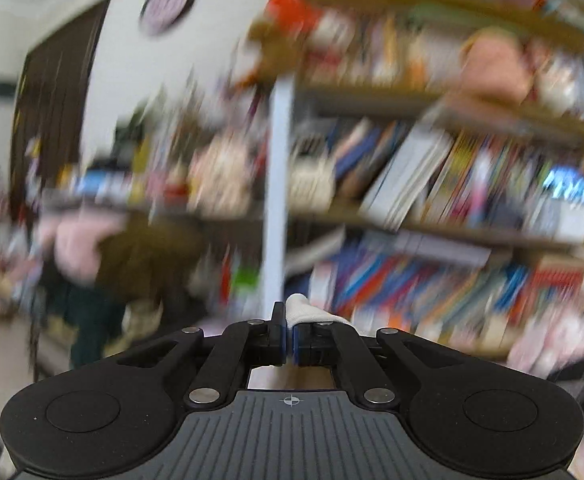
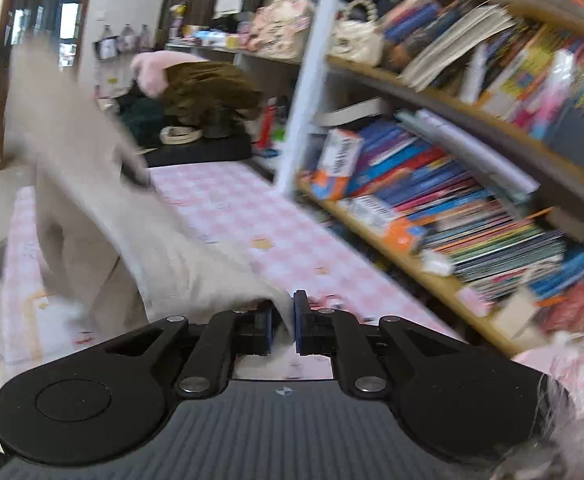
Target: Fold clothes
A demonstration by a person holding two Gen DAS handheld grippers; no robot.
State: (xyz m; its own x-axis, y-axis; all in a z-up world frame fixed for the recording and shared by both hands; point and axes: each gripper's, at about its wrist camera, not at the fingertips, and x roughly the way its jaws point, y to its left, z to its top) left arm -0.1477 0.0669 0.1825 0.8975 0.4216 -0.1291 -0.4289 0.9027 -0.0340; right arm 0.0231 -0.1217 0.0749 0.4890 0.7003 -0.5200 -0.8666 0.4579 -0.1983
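Both grippers pinch the beige garment (image 2: pixel 104 200): left gripper (image 1: pixel 288 334) clamps a pale fold, right gripper (image 2: pixel 283 320) its edge; the rest drapes up-left over the checkered tablecloth (image 2: pixel 228 208). Book spines too blurry to read.

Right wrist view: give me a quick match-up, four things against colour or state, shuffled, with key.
1. beige garment
2. tablecloth
3. right gripper
4. clothes pile

A. pink and white check
B. shut on fabric
C. lifted, draped off the table
D. olive and pink, at the far end

Pairs: 1-C, 2-A, 3-B, 4-D
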